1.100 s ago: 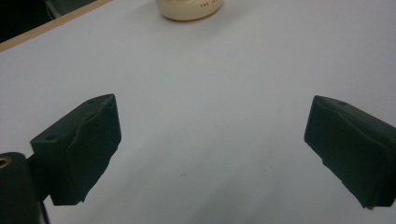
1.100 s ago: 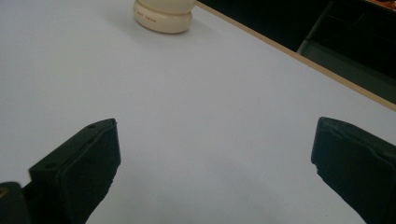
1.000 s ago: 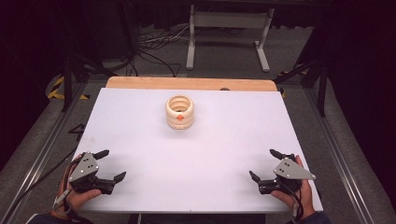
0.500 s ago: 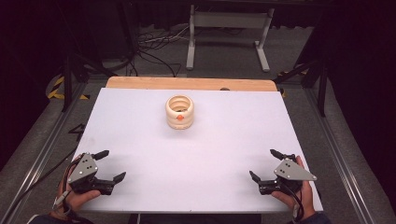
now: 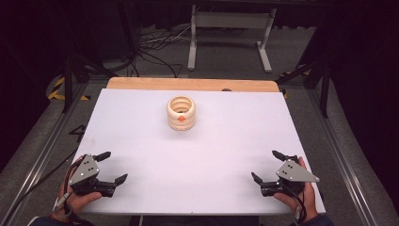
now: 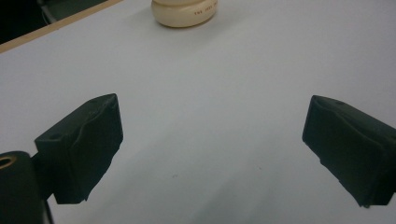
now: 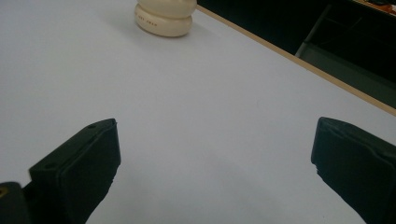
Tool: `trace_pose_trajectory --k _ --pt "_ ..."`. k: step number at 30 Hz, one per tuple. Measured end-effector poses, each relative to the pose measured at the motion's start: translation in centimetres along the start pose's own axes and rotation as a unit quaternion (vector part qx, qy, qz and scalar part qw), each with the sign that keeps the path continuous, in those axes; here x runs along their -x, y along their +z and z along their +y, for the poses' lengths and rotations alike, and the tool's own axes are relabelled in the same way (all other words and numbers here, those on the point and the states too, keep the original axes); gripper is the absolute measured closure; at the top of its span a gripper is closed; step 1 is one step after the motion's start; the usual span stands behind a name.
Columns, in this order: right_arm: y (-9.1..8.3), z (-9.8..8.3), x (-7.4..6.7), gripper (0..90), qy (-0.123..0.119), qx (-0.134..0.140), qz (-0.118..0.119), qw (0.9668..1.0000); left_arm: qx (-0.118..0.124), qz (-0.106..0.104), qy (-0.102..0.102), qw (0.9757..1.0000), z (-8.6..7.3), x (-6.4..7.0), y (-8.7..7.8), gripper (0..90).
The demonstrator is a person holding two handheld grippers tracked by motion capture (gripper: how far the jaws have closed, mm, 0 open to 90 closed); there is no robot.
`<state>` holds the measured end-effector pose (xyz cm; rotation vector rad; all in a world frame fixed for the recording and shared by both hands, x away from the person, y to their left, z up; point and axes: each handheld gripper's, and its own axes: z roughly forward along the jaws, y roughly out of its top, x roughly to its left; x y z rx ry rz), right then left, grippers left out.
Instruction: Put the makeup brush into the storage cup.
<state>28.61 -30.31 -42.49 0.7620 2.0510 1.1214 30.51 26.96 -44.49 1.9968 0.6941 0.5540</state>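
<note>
A cream ribbed stack of rings (image 5: 181, 113) with an orange mark on its front stands upright on the white table (image 5: 141, 136), toward the far middle. Its base appears in the left gripper view (image 6: 185, 12) and the right gripper view (image 7: 164, 17). My left gripper (image 5: 112, 166) rests at the near left corner, jaws wide open, nothing between them (image 6: 212, 154). At the near right corner my right gripper (image 5: 269, 165) is likewise open and empty (image 7: 215, 168). Both are far from the stack.
A wooden strip (image 5: 188, 84) borders the table's far edge. Beyond it are a metal stand (image 5: 230, 28), cables (image 5: 155, 47) on the floor, and yellow-black tape (image 5: 59, 89) at the left. The white surface between the grippers and the stack is bare.
</note>
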Motion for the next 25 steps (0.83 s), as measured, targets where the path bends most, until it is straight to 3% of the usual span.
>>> trace_pose_trajectory --k 25 --pt "0.01 -0.05 0.18 2.1 0.003 0.003 0.001 1.0000 0.006 0.004 0.001 1.0000 0.25 -0.02 0.06 5.7"
